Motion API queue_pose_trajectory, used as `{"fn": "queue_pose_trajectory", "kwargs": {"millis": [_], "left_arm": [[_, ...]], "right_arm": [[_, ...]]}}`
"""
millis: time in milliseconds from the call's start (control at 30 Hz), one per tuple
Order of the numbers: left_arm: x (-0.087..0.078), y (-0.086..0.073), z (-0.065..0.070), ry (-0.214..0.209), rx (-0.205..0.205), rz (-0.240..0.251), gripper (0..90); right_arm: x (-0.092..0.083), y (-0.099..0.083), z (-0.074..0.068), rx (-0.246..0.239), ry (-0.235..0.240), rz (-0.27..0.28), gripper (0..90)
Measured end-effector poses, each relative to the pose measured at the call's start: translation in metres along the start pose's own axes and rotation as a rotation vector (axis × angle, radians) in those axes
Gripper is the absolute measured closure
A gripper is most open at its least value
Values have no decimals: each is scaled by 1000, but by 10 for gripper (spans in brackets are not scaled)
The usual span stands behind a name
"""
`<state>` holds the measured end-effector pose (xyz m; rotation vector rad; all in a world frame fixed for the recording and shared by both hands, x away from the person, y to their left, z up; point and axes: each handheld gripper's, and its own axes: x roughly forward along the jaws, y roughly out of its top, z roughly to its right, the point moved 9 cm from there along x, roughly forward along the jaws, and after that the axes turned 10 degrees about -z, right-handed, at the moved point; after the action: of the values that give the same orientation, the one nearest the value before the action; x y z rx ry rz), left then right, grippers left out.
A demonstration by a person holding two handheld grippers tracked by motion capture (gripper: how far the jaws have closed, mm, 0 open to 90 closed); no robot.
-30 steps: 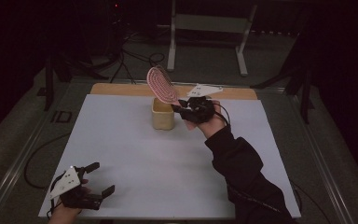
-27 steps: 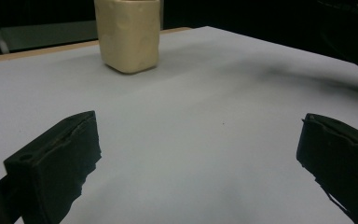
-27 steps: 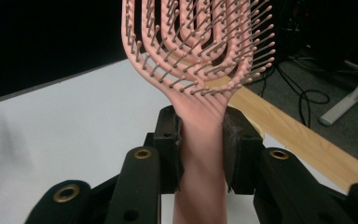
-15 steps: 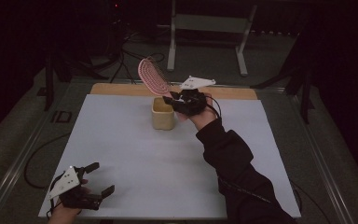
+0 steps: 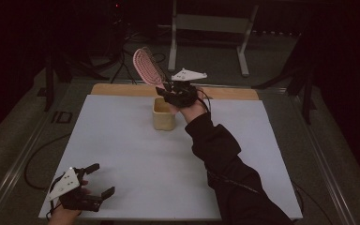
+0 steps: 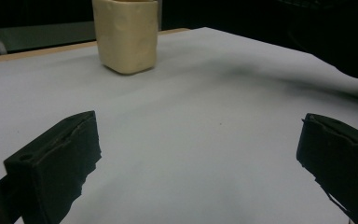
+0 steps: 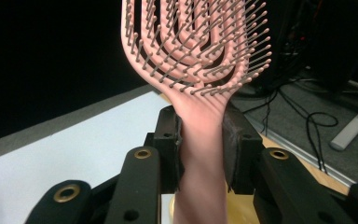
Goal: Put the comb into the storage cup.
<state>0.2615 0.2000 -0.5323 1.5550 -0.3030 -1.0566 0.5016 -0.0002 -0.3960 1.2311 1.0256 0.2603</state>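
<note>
The pink hairbrush (image 5: pixel 146 69) is up in the air at the far side of the bench (image 5: pixel 136 154), its bristled head tilted up and to the left, above and just behind the cream cup (image 5: pixel 163 114). In the right gripper view the brush (image 7: pixel 200 60) shows its curved ribs and rows of knobbed bristles facing the camera, and its handle runs straight down between the two black pads — both press against it, so the right claw (image 5: pixel 165 90) is closed on the handle. That claw sits just above the cup's far rim, the hand and dark sleeve (image 5: pixel 225 164) reaching across the white sheet from the near right.

The cup stands upright on the white surface, toward the far middle; whether anything is in it I cannot tell. A strip of bare wood (image 5: pixel 117 90) shows along the far edge.

The left claw (image 5: pixel 97 180) rests at the near left corner, well apart from the cup — its jaws stand wide, with nothing between them but the white bench top (image 6: pixel 205 140), and the cup (image 6: pixel 126 35) ahead of them.
</note>
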Motion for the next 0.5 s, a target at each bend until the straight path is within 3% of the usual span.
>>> {"fn": "queue_pose_trajectory", "kwargs": {"millis": [333, 500], "left_arm": [[-2, 1, 1, -5, -1, 9, 0], [-2, 1, 1, -6, -1, 8, 0]], "right_arm": [[20, 3, 12, 61, -68, 103, 706], [27, 4, 17, 76, -58, 130, 706]]}}
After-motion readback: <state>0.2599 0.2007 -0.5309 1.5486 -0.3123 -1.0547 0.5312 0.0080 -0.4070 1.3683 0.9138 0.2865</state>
